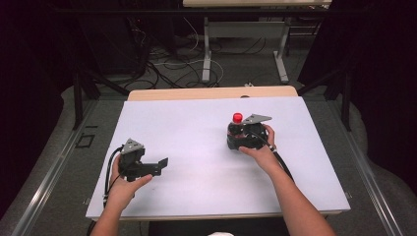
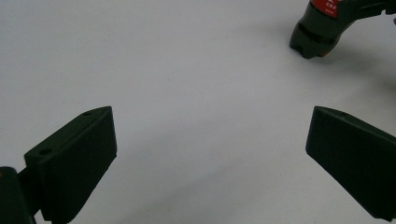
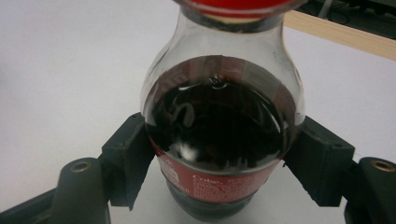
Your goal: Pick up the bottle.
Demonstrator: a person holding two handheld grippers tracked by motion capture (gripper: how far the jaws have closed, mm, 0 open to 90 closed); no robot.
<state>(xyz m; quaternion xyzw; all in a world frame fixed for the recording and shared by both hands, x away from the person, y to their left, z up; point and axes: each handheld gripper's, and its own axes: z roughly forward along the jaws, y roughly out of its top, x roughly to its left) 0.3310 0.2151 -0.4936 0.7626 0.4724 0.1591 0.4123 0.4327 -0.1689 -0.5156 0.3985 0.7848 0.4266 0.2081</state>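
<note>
On the worktop (image 1: 206,191), one white sheet covering nearly the whole top, a strip of pale wood bare along the far edge. Beyond it, on the floor, a tangle of cables (image 1: 167,66) and the metal legs of a second table (image 1: 244,30); dark curtains either side.

Two forearms in from the near edge, two hands, two tools. Left hand (image 1: 127,184) low at the near left, holding the left tool (image 1: 147,167) just above the sheet, pointed toward the middle, jaws spread wide with nothing between them; in the left gripper view, bare white sheet across the gap (image 2: 210,154). Right hand (image 1: 259,147) further out on the right half, well apart from the left, holding the right tool (image 1: 242,137), a grey three-cornered plate on top.

One bottle (image 1: 237,129), upright on the sheet right of centre: clear plastic, dark cola inside, red label, one red cap (image 1: 237,117). Right tool (image 3: 219,163) closed around the bottle (image 3: 219,130) at label height, one jaw pressed to each side, base resting on the sheet. From the left gripper view, the bottle's lower part (image 2: 320,28) at the top right corner, the path to it unobstructed.
</note>
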